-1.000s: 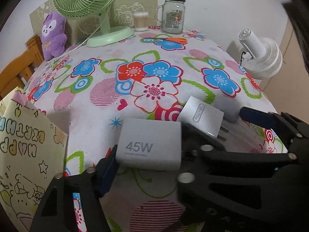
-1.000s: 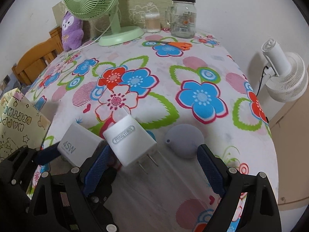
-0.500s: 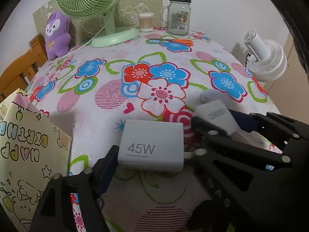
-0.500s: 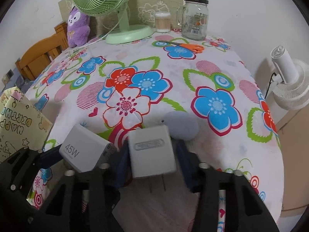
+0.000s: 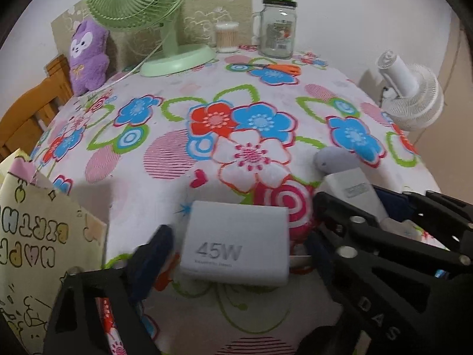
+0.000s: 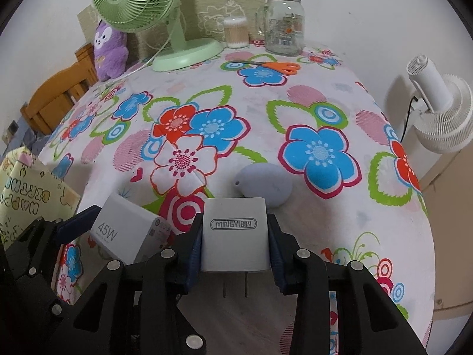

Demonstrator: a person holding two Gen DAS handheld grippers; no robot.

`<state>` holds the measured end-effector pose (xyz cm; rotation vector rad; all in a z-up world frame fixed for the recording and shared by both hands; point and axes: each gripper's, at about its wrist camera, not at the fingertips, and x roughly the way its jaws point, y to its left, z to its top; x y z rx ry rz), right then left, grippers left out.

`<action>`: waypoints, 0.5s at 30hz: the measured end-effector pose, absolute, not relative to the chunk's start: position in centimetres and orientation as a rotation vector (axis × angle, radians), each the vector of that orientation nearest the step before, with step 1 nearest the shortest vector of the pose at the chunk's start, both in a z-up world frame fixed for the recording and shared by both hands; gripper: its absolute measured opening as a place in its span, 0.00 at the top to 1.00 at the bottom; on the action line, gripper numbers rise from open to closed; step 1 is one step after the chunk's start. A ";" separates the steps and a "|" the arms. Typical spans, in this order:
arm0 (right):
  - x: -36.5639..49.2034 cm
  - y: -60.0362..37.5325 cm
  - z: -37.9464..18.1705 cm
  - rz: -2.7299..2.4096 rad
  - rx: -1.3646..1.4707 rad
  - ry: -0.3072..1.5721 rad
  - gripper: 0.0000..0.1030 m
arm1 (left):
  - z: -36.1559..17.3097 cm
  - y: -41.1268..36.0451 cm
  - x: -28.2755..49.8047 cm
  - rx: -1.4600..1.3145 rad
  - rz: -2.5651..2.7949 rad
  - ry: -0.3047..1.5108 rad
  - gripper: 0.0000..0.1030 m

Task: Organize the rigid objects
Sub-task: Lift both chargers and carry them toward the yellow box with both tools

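A white 45W charger (image 5: 236,242) lies on the flowered tablecloth between the fingers of my left gripper (image 5: 233,248), which is open around it without clamping. It also shows in the right wrist view (image 6: 124,230). My right gripper (image 6: 235,236) is shut on a smaller white MINGYI charger (image 6: 235,233), prongs pointing back at the camera, held just above the cloth; it also shows in the left wrist view (image 5: 354,189). A grey egg-shaped object (image 6: 264,182) lies just beyond it.
A yellow birthday gift bag (image 5: 32,236) stands at the left table edge. At the back are a green fan (image 6: 165,26), purple plush (image 6: 109,50), cotton swab jar (image 6: 235,32), glass jar (image 6: 283,20) and orange scissors (image 6: 275,66). A white fan (image 6: 440,109) stands off the right.
My right gripper has closed on the MINGYI charger, turned it square and raised it slightly. My left gripper has stayed open around the 45W charger.
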<state>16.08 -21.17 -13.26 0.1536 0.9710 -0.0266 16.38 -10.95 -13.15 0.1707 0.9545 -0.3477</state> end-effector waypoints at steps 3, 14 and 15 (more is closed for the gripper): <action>16.0 -21.2 -13.1 -0.029 0.151 0.970 0.59 | -12.9 -11.4 16.1 0.191 -0.361 0.947 0.29; 14.5 -20.9 -12.8 -0.032 0.146 0.973 0.59 | -12.5 -11.1 14.6 0.187 -0.365 0.955 0.30; 14.2 -20.9 -12.7 -0.031 0.147 0.973 0.59 | -12.5 -11.1 14.4 0.186 -0.365 0.955 0.30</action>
